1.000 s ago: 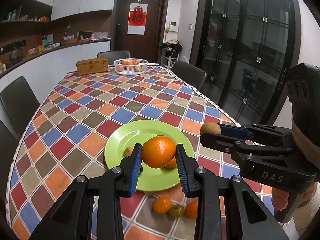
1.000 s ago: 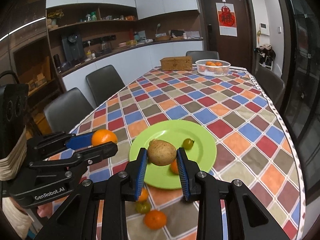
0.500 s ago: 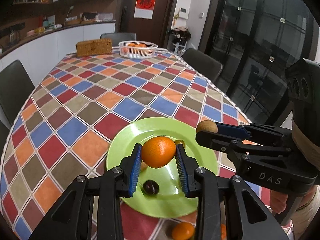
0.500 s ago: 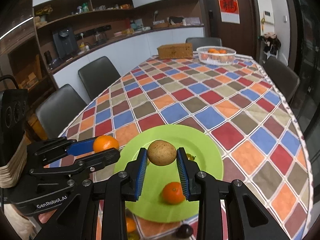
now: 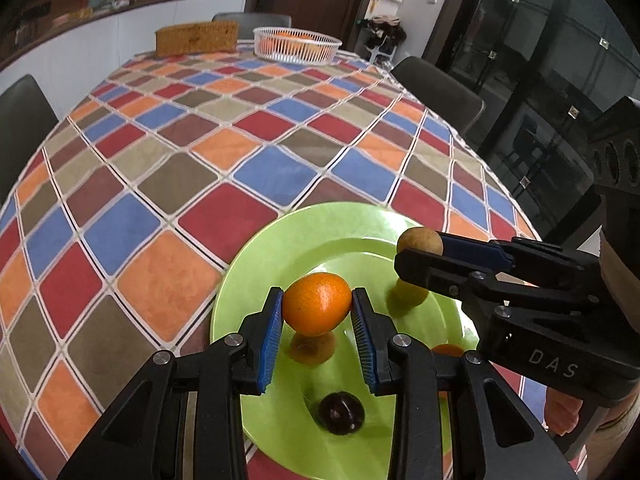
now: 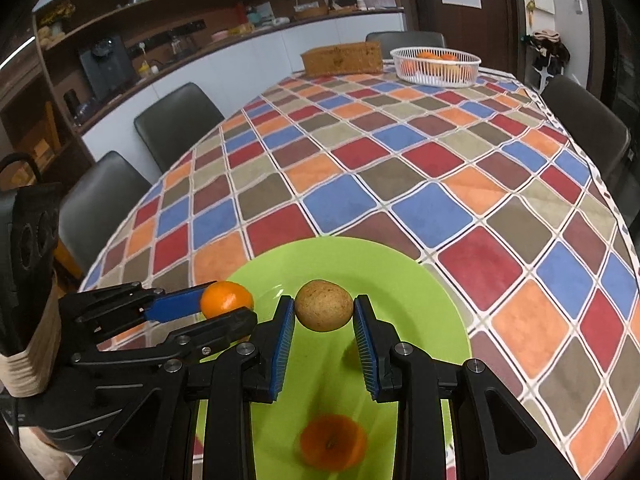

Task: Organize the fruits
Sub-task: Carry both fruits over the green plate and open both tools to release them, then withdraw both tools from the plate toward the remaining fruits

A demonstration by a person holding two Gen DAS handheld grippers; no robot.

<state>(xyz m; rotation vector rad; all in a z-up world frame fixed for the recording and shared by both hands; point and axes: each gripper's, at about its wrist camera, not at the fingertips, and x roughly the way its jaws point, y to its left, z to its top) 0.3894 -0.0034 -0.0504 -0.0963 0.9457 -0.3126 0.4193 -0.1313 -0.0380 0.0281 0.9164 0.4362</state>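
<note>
The long table with its checked cloth was seen running away toward a white basket of oranges and a wicker box at the far end, both well apart from the action. Nearer in, the green plate was spread directly under both tools, and that was the relation that counted: each held fruit was hung above the plate, with nothing between fruit and dish.

The left gripper was closed on an orange, pinched at its sides, its shadow thrown just beneath. The right gripper was clamped on a brown round fruit over the plate's middle.

Smaller pieces were noted on the plate: a dark plum below the left fingers, and a blurred second orange under the right tool. A straight-down release was judged likely to risk a knock against these.
</note>
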